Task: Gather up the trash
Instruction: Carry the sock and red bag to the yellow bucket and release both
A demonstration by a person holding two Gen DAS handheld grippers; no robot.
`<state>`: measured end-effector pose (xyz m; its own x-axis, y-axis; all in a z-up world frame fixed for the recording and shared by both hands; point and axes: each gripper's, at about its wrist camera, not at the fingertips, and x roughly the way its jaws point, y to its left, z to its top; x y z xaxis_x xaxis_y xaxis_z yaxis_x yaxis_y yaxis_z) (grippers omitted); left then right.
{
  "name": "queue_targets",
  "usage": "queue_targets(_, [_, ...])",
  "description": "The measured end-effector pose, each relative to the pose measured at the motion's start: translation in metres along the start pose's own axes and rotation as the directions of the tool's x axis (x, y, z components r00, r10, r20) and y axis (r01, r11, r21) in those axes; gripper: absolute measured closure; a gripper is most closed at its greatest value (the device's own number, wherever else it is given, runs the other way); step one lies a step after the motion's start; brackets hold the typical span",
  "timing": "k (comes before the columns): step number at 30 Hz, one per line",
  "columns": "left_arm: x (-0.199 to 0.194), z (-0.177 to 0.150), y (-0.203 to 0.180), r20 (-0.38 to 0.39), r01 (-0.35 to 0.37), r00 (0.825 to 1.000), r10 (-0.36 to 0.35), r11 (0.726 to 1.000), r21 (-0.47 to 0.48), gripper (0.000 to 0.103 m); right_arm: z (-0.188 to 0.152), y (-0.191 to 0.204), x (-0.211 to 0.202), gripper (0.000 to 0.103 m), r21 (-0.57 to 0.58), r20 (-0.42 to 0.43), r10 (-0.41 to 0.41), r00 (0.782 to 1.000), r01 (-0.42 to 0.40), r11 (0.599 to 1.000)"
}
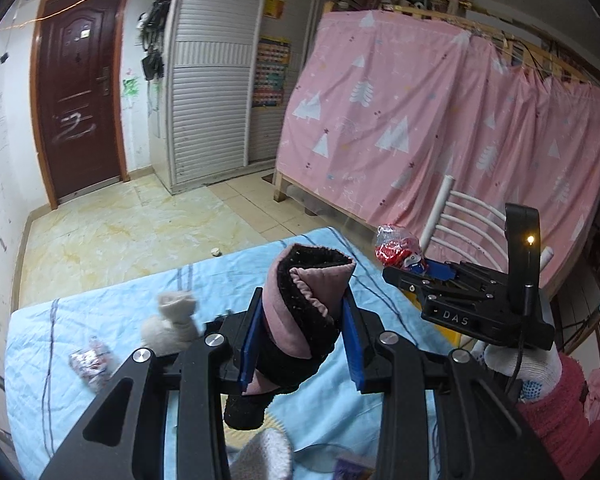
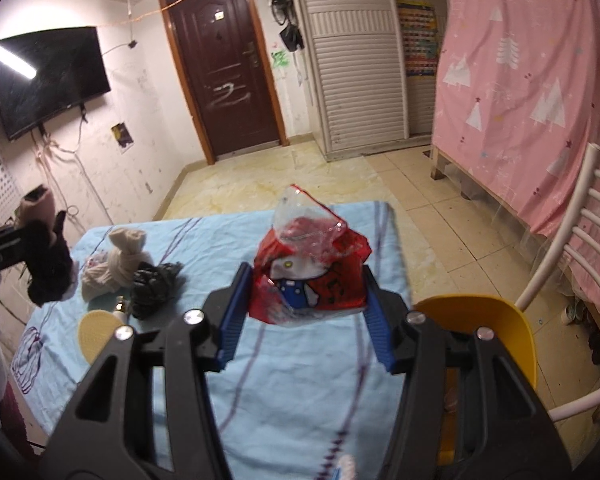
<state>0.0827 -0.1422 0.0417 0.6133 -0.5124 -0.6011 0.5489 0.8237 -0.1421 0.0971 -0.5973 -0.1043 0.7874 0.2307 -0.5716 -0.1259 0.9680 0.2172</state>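
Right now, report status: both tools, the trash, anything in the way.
Left tool shut on black-and-pink sock. Right tool shut on red plastic bag, lifted over blue sheet. Crumpled black bag not yet collected. Nothing blocking.

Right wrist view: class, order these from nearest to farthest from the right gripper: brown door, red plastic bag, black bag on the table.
1. red plastic bag, held between the right gripper fingers
2. black bag, left on the table
3. brown door, across the room
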Motion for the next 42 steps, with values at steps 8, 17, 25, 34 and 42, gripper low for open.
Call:
queue_targets(8, [0.024,0.012,-0.045,-0.022,0.027,0.999,-0.026,0.998,0.050,0.077,-0.007,-0.046,-0.015,0.052,0.079,0.029,-0.045,0.999,0.043,0.996])
queue_targets(17, [0.050,0.027,-0.099,-0.045,0.056,0.998,-0.052,0.993,0.101,0.077,-0.018,-0.095,-0.022,0.052,0.151,0.035,-0.086,0.996,0.080,0.985])
queue_targets(25, [0.082,0.040,-0.147,-0.083,0.089,0.993,-0.079,0.988,0.127,0.077,-0.031,-0.127,-0.016,0.051,0.206,0.018,-0.099,0.995,0.093,0.974])
queue_targets(34, [0.118,0.048,-0.182,-0.125,0.122,0.987,-0.105,0.983,0.137,0.077,-0.041,-0.154,-0.009,0.031,0.265,0.011,-0.118,0.993,0.111,0.958])
queue_targets(42, [0.139,0.060,-0.203,-0.080,0.228,0.972,-0.222,0.971,0.076,0.076,-0.045,-0.178,-0.026,0.030,0.331,0.050,-0.159,0.986,0.134,0.934])
